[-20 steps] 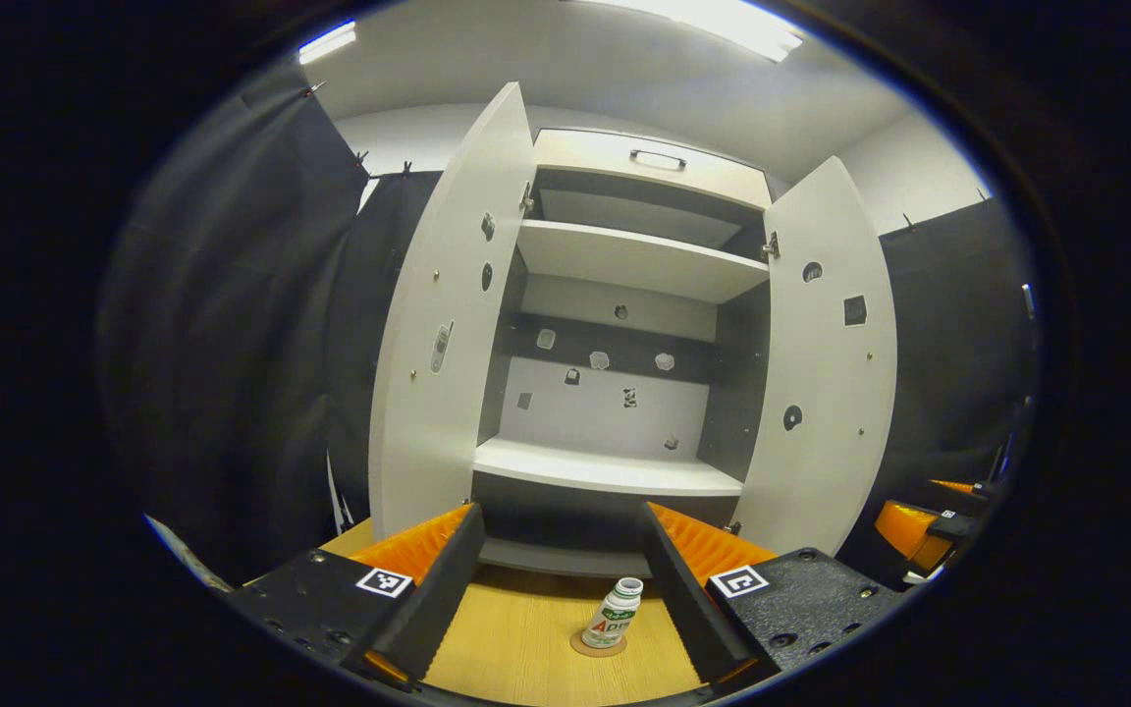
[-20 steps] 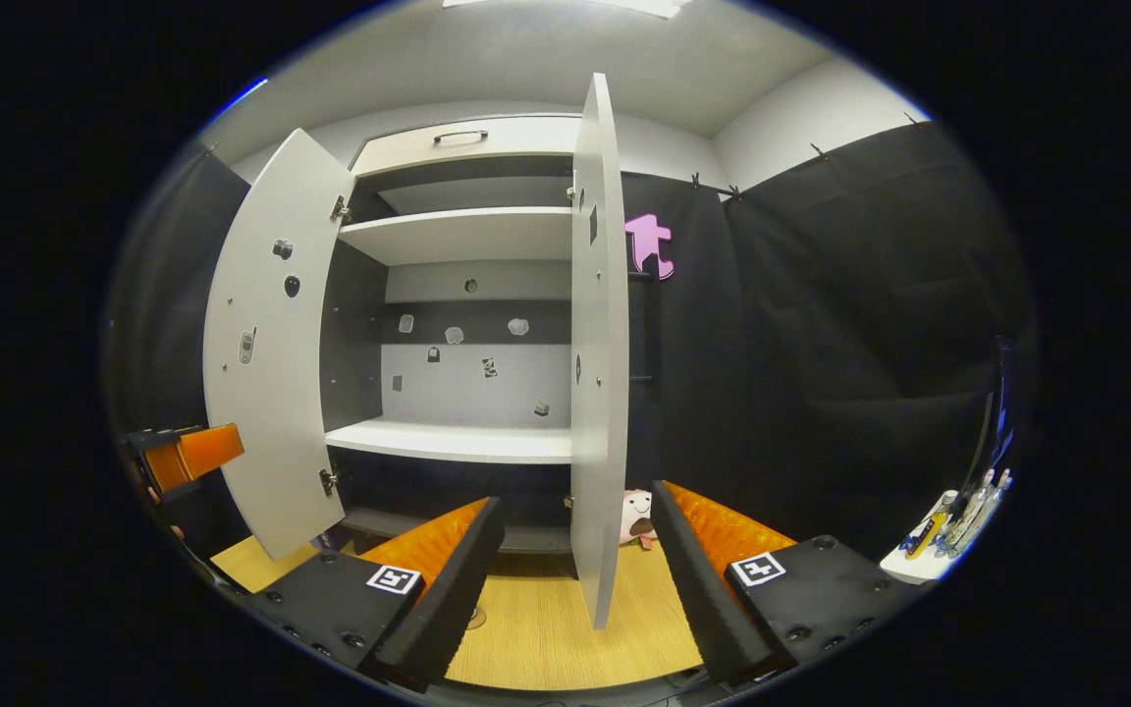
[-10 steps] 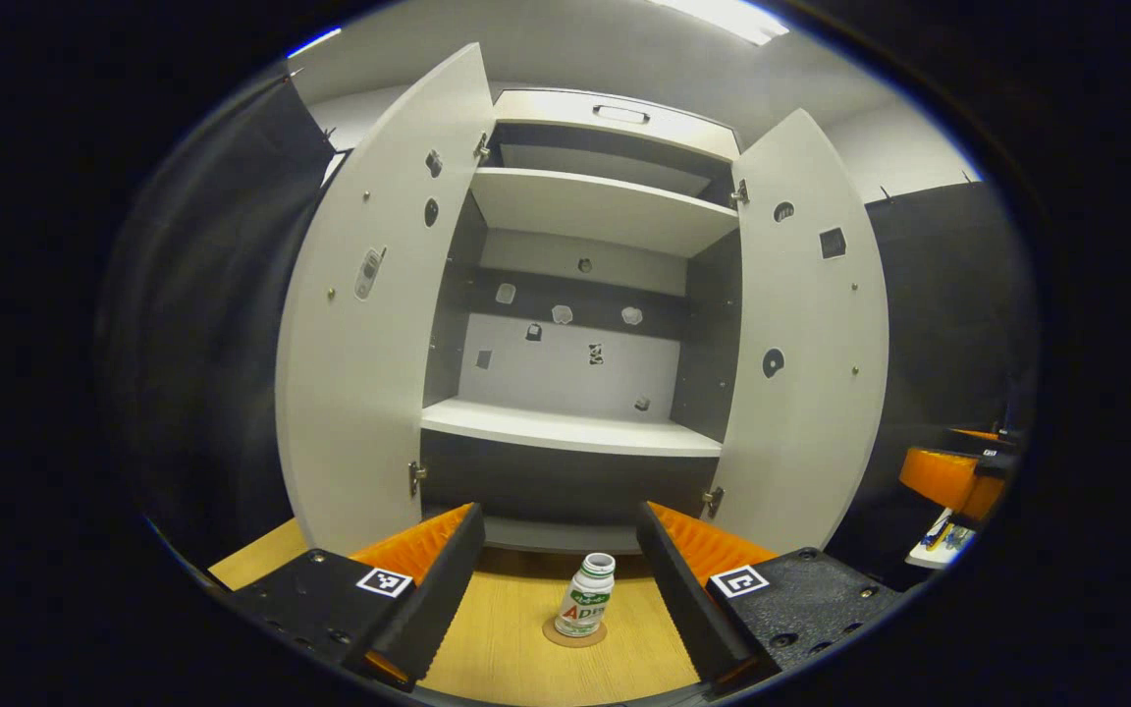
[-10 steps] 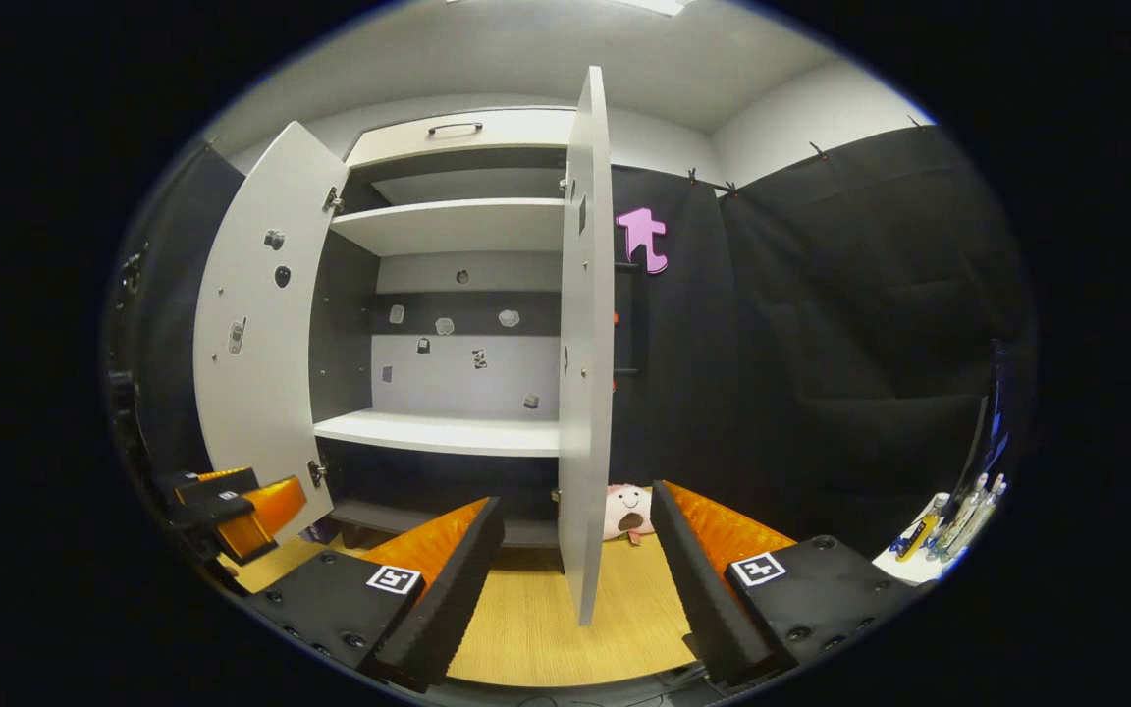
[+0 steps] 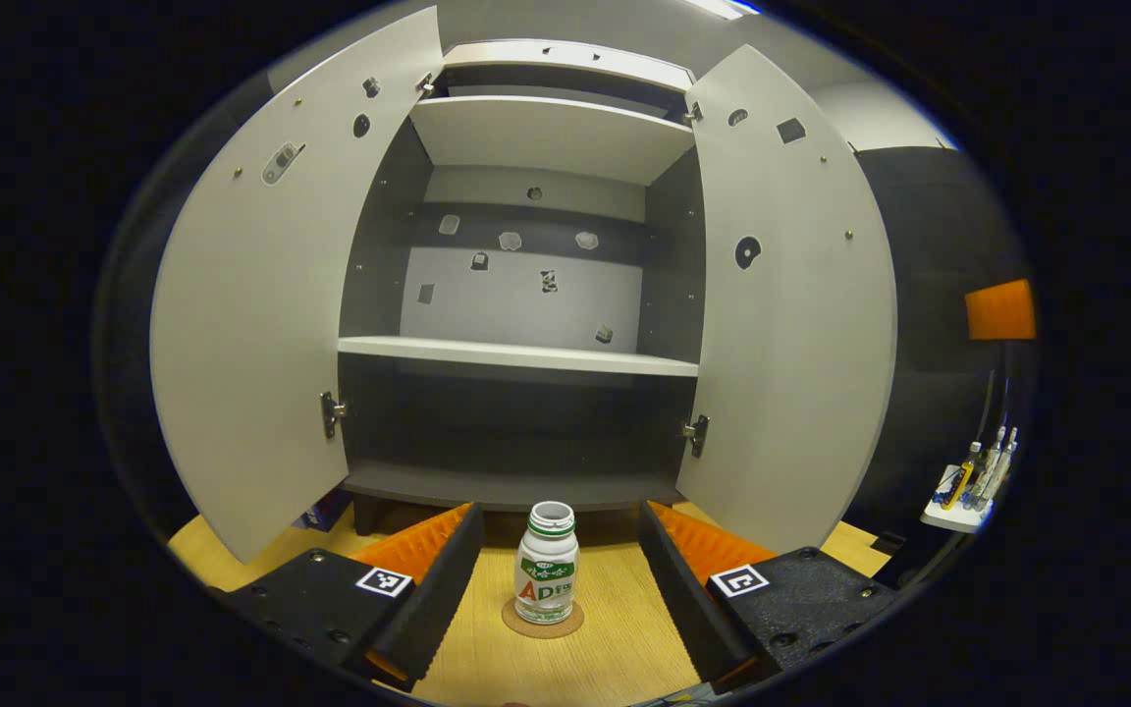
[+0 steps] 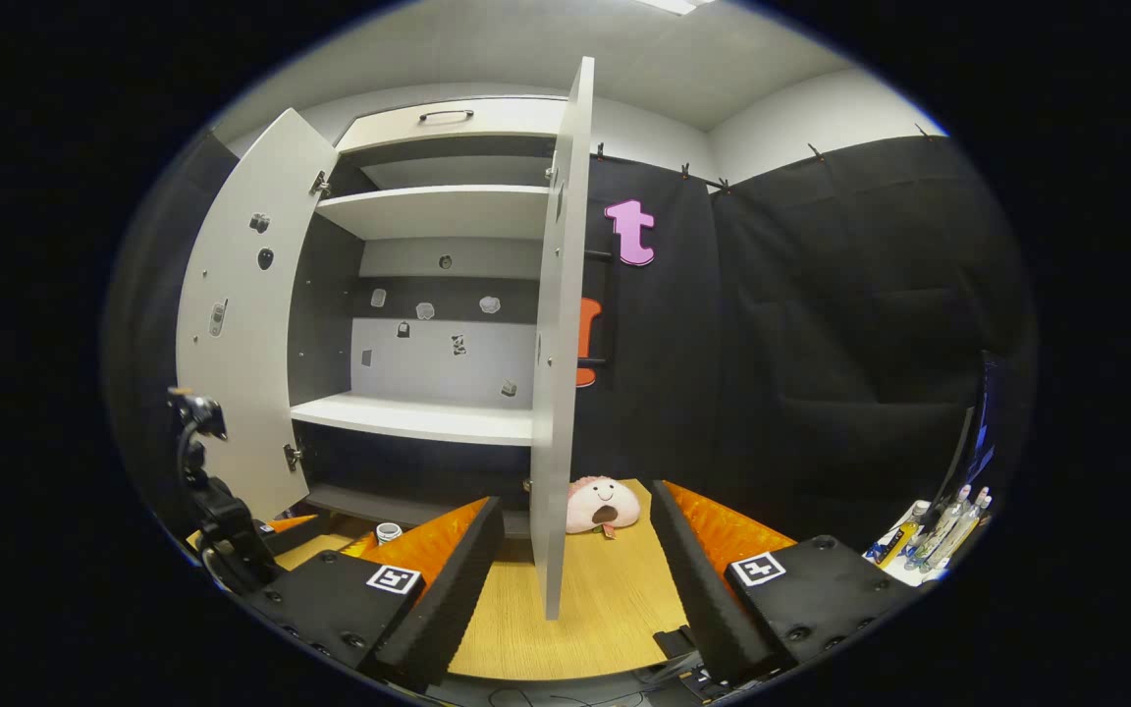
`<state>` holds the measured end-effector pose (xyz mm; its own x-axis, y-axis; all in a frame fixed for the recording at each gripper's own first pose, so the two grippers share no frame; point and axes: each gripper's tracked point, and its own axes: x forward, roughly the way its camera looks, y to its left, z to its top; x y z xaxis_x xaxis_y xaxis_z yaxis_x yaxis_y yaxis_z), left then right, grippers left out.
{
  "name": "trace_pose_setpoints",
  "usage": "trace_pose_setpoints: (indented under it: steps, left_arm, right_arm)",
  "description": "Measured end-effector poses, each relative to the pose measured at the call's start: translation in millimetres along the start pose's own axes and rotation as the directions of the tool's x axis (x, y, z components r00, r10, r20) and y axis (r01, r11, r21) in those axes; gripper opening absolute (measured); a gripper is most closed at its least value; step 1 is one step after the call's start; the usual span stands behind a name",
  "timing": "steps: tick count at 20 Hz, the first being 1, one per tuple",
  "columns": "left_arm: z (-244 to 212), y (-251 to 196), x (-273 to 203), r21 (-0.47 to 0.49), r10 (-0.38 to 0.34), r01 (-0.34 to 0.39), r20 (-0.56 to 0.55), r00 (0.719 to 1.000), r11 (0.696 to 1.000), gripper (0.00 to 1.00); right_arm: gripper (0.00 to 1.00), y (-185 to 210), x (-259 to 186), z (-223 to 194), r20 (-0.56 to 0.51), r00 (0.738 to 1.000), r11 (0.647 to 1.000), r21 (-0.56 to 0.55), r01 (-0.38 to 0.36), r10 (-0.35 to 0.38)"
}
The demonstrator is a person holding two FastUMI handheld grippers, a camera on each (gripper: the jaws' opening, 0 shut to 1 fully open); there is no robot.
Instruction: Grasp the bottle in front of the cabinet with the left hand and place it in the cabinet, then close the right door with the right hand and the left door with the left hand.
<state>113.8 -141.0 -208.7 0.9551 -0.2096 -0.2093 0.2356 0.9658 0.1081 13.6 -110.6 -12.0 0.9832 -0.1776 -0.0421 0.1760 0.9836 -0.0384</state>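
Bottle (image 5: 546, 577) stands upright on a round coaster (image 5: 543, 622), low centre of the left gripper view, straight ahead between the spread fingers of the left gripper (image 5: 556, 570), untouched. Behind it the cabinet (image 5: 516, 353) gapes. The right gripper (image 6: 575, 570), also spread and empty, faces the right door (image 6: 554, 393) edge-on.

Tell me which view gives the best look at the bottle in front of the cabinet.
The left gripper view. There the bottle stands upright on a round coaster, whole and centred between the open fingers of the left hand-held gripper. In the right gripper view just its top peeks out at lower left, behind the right hand-held gripper's finger.
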Motion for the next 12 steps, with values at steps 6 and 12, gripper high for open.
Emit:
trace_pose_setpoints:
  steps: [6, 12]
  left_arm:
    - [-60.7, 0.4, 48.7, 0.059, 0.019, -0.016, -0.060, 0.998, 0.998, 0.95]
    - [-111.8, 14.1, 79.0, 0.047, 0.060, -0.054, -0.136, 0.989, 0.997, 0.92]
  right_arm:
    - [0.91, -21.1, 8.8, -11.2, -0.043, 0.998, 0.999, 0.002, 0.047, -0.047]
    - [0.99, -40.4, 11.9, -9.1, -0.047, 0.995, 0.996, -0.023, 0.091, -0.092]
